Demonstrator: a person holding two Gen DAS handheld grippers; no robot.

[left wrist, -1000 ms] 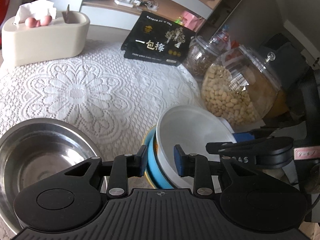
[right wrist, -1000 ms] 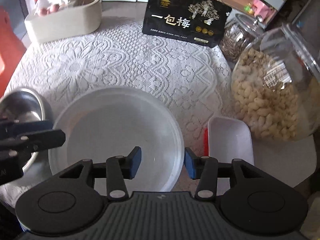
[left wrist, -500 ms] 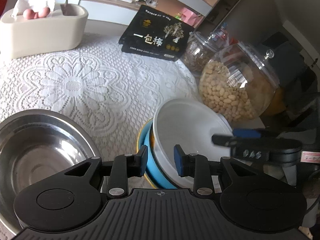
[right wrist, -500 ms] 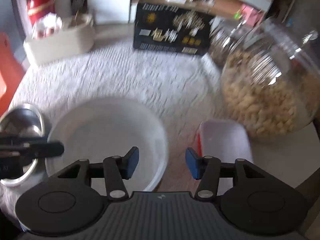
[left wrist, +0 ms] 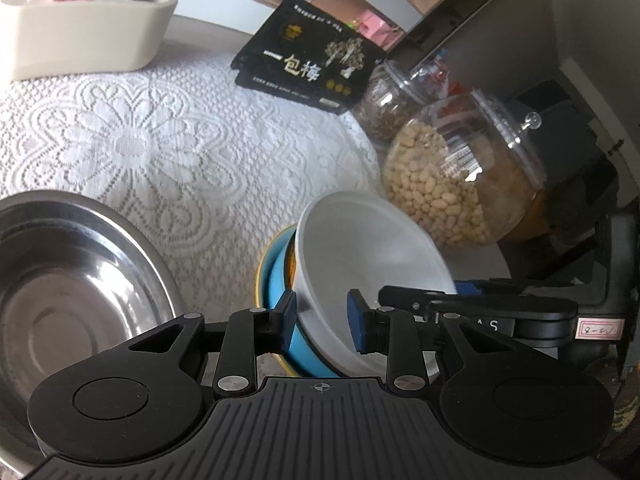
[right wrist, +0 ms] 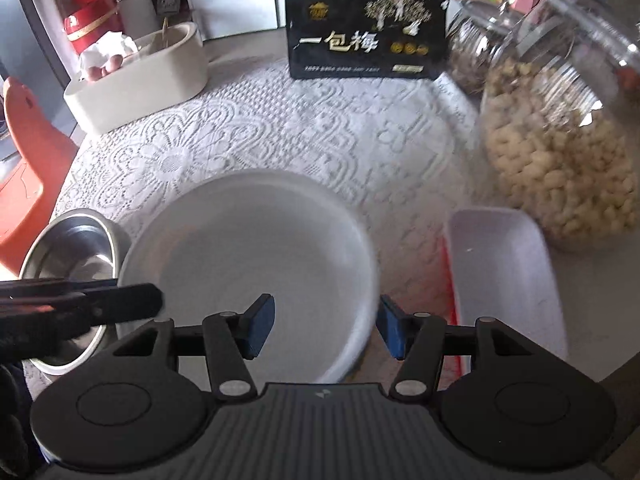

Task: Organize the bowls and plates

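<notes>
My left gripper is shut on the near rim of a stack: a white bowl nested in a blue bowl with a yellow-rimmed one under it, all tilted up off the lace cloth. A steel bowl sits to its left. In the right wrist view the white bowl lies straight ahead and my right gripper is open, its fingers straddling the bowl's near right rim without touching. The steel bowl is at the left. A white rectangular dish lies at the right.
A jar of peanuts and a jar of seeds stand at the right. A black box and a cream tissue holder stand at the back. The lace cloth covers the round table.
My left gripper has lifted and tilted the bowl stack more steeply. My right gripper has opened wider and pulled back slightly from the white bowl.
</notes>
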